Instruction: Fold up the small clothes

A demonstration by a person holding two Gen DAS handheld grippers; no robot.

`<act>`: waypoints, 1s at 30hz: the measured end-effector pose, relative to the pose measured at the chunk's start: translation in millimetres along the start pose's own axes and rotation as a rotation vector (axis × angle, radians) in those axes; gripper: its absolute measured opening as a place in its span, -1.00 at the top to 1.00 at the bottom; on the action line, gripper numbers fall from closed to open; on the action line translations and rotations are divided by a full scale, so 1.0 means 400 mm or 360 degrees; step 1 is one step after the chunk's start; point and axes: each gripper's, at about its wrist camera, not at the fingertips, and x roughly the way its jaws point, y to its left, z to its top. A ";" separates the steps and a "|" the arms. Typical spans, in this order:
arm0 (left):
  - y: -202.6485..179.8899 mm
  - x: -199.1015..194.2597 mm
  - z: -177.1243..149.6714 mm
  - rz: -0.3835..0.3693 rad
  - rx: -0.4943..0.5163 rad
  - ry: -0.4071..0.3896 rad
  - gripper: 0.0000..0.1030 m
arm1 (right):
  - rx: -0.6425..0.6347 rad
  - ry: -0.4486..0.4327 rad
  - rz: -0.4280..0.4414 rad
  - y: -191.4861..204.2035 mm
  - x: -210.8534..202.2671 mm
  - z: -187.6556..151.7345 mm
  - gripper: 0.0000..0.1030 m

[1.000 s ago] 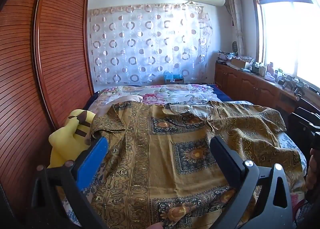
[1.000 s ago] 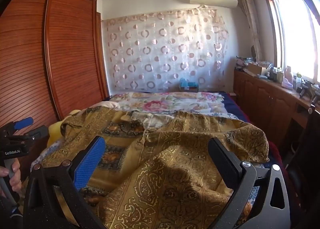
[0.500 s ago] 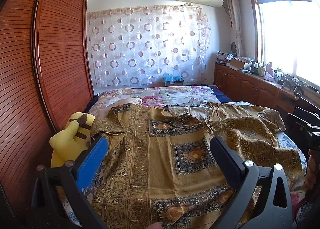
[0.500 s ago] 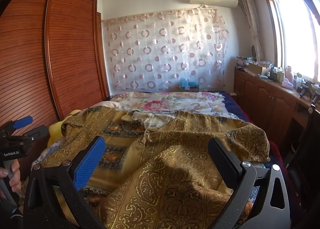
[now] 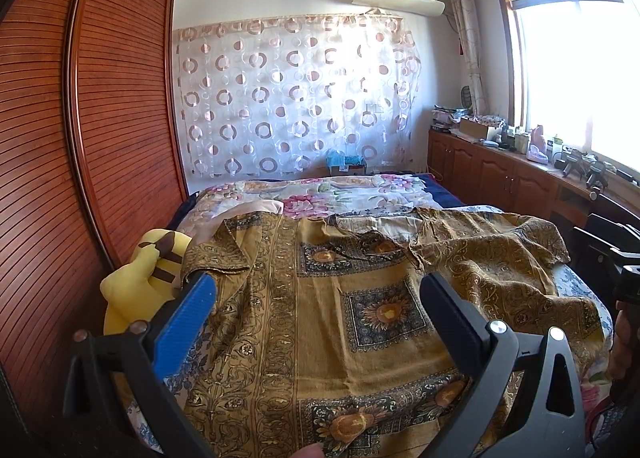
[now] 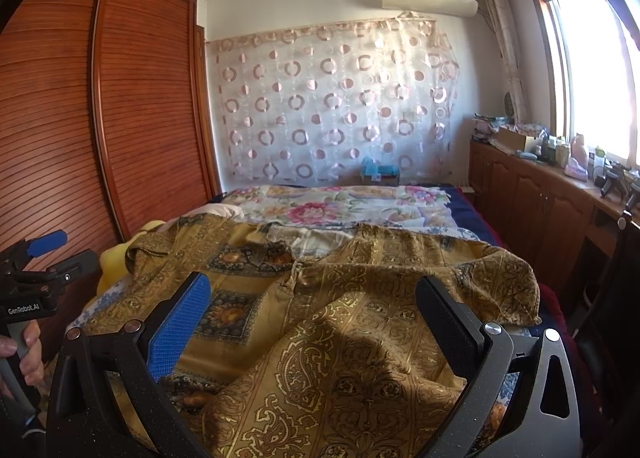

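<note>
Item: gold-brown patterned garment (image 5: 360,298), spread open across the near half of the bed (image 5: 408,194). Lies mostly flat; a collar or lapel turns back at about 10 o'clock in the left wrist view; the side toward 3 o'clock is rumpled and heaped, with a loose flap raised near the bed's edge. No fold line made so far as can be seen.

Left gripper (image 5: 318,298): held above the garment's near hem, fingers spread wide, nothing between them; the blue pad (image 5: 188,322) sits at 9 o'clock, the black pad (image 5: 448,318) at 3 o'clock. Not touching the cloth as far as the view shows.

Right gripper (image 6: 312,310): likewise spread wide and empty, poised over the bunched right portion of the garment (image 6: 360,338). The other gripper, with the hand (image 6: 28,354) that holds it, shows at 9 o'clock of this view.

Also present: yellow plush toy (image 5: 140,282) at the bed's left edge, just beside the garment and against the wooden wardrobe (image 5: 80,138); floral bedcover (image 5: 320,198) at 12 o'clock beyond the garment; circle-patterned curtain (image 5: 296,98) on the far wall.

Status, by judgement: task at its start. Done: garment laid out. Left: smoothing the heaped right side, gripping edges, every fold
</note>
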 end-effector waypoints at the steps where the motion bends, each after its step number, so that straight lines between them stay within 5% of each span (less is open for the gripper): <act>1: 0.000 0.000 -0.001 -0.0001 0.0001 0.0000 -1.00 | 0.0000 0.0000 -0.0001 0.000 0.000 0.000 -1.00; 30: -0.006 -0.005 0.004 0.0002 0.0010 -0.0013 -1.00 | -0.0001 0.0001 -0.0001 0.002 -0.003 -0.002 -1.00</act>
